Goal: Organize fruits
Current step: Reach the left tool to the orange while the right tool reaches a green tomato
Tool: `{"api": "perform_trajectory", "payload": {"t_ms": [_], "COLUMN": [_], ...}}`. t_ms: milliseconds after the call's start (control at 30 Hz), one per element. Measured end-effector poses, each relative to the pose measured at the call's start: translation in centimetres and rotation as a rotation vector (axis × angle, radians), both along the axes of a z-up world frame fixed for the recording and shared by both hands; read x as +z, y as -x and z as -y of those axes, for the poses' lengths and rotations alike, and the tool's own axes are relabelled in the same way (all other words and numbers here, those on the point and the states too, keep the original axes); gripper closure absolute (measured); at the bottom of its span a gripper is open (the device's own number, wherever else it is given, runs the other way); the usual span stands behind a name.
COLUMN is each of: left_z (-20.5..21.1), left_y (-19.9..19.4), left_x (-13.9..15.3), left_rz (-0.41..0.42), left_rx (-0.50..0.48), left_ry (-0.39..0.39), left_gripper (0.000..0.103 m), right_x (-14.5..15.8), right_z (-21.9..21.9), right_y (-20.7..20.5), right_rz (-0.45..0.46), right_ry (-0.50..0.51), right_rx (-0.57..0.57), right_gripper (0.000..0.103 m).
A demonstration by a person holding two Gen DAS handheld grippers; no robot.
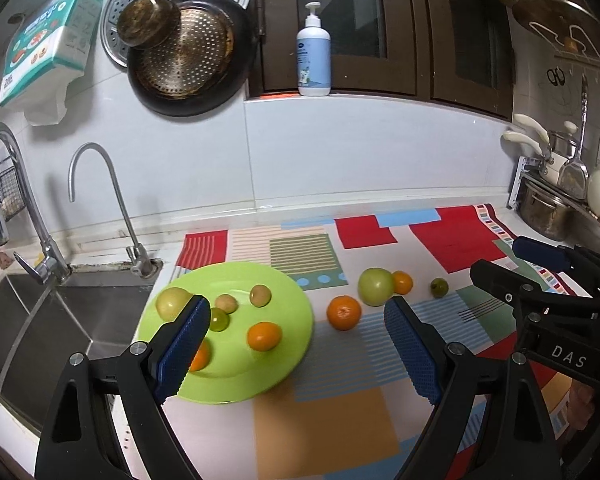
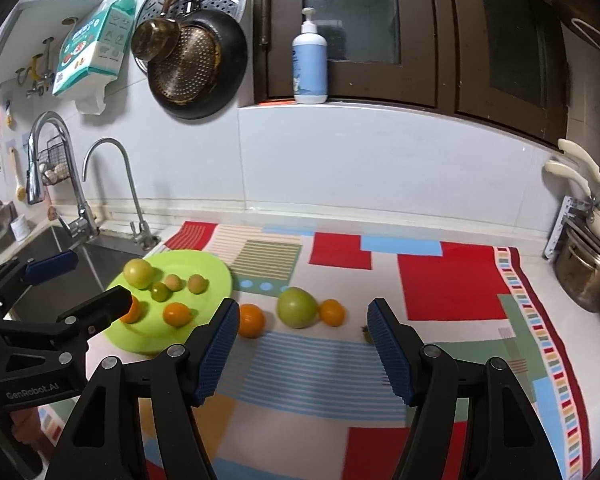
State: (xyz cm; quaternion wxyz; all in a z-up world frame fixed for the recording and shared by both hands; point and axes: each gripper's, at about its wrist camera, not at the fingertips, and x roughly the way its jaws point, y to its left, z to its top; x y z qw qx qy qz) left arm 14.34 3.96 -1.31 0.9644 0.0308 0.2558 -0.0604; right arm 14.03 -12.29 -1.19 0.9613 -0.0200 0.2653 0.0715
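While both the left gripper [image 1: 296, 320] and right gripper [image 2: 302, 322] hang spread and empty, we judge the nearest tangerine [image 2: 251, 320], beside the green plate [image 2: 216, 268], light, round, roll-prone: pinch across its middle.

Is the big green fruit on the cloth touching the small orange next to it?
Cannot tell. In both wrist views the big green fruit overlaps the small orange with no gap visible, but the orange may simply sit behind it.
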Motion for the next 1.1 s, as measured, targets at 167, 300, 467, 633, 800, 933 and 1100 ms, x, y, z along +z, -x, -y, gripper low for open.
{"api": "perform_trajectory", "payload": {"t_ms": [167,300,467,633,800,933,1100], "left_z": [1.6,2.7,3.8,4.5,4.9,5.1,5.3], "left_y": [-0.6,-1.1,-2.5,-4.2,-6.1,-7.5,-9.1], "left_x": [-0.5,-1.1,-2.1,-3.2,-4.7,-5.9,-7.1], "left_rz": [-0.005,-0.013,-0.033,-0.059,-0.104,-0.136,-0.175], "left_rx": [0.007,0.007,0.003,-0.005,-0.02,-0.029,-0.044], "left_ry": [-0.003,-0.018,-0.027,-0.04,-0.054,-0.06,-0.063], "left_gripper": [0.014,0.014,0.014,0.015,0.018,0.021,0.026], "right_x": [-0.3,-0.9,-1.8,-3.0,-4.6,-6.0,-7.6], "right_z": [1.8,3.0,4.1,5.0,5.7,5.9,6.1], "right_y": [-0.6,-1.3,-2.7,-4.2,-5.9,-7.1,-8.6], "right_rz": [-0.004,-0.016,-0.04,-0.065,-0.111,-0.148,-0.194], "right_ry": [0.005,0.004,0.001,0.004,-0.011,-0.019,-0.025], "right_rx": [0.001,0.004,0.007,0.002,-0.006,-0.011,-0.014], "right_gripper": [0.036,0.036,0.036,0.036,0.036,0.036,0.036]}}
